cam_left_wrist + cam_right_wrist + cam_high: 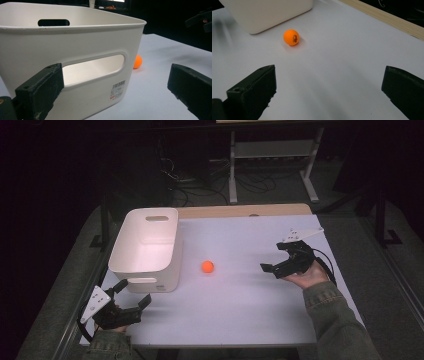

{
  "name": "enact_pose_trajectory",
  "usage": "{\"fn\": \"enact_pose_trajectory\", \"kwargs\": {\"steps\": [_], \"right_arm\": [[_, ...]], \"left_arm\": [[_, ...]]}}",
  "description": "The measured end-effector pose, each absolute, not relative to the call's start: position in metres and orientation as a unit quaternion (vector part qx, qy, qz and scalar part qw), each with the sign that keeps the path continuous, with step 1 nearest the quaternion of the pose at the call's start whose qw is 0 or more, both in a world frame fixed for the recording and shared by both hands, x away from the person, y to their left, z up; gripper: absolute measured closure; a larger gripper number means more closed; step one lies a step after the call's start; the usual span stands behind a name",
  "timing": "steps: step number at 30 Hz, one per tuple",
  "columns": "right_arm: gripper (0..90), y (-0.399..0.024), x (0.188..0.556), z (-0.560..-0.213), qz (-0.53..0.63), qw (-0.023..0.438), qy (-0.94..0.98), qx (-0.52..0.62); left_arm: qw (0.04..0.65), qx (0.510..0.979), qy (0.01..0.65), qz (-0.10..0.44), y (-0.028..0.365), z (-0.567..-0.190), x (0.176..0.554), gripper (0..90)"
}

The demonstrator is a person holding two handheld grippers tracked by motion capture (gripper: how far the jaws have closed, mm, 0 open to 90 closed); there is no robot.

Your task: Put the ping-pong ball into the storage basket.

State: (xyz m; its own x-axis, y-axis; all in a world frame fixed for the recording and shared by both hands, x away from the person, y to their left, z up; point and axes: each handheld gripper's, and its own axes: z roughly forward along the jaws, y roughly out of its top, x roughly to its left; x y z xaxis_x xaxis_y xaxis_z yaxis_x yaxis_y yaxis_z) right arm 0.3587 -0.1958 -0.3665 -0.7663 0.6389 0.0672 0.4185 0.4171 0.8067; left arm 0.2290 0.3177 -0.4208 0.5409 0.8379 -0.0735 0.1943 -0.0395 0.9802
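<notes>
An orange ball [207,266] lies on the white table top [240,295], just right of a white plastic bin [146,248] with slot handles. The bin's inside looks bare. My left gripper [134,292] is open near the table's front left corner, close to the bin's near wall [75,65], with nothing between its jaws. The ball [137,61] peeks out past the bin's corner. My right gripper [276,256] is open to the right of the ball, jaws wide and aimed toward it. The ball [291,37] lies well ahead of those jaws, next to the bin [265,13].
A wooden strip [245,210] runs along the table's far edge. Beyond it stand a metal rack's legs [232,170] and loose cables on a dark floor. A person's sleeves reach in from the bottom. Bare table top lies between the grippers.
</notes>
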Motion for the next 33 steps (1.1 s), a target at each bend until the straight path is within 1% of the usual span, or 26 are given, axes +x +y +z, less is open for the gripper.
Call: {"fn": "enact_pose_trajectory", "kwargs": {"steps": [22,33], "right_arm": [[0.0,-0.173,0.373,-0.358,0.422,0.114,0.849,0.295],[0.0,-0.16,0.381,-0.359,0.415,0.101,0.858,0.285]], "left_arm": [[0.576,0.664,0.388,0.277,0.317,-0.421,0.229,0.0],[0.576,0.665,0.387,0.276,0.317,-0.421,0.229,0.0]]}}
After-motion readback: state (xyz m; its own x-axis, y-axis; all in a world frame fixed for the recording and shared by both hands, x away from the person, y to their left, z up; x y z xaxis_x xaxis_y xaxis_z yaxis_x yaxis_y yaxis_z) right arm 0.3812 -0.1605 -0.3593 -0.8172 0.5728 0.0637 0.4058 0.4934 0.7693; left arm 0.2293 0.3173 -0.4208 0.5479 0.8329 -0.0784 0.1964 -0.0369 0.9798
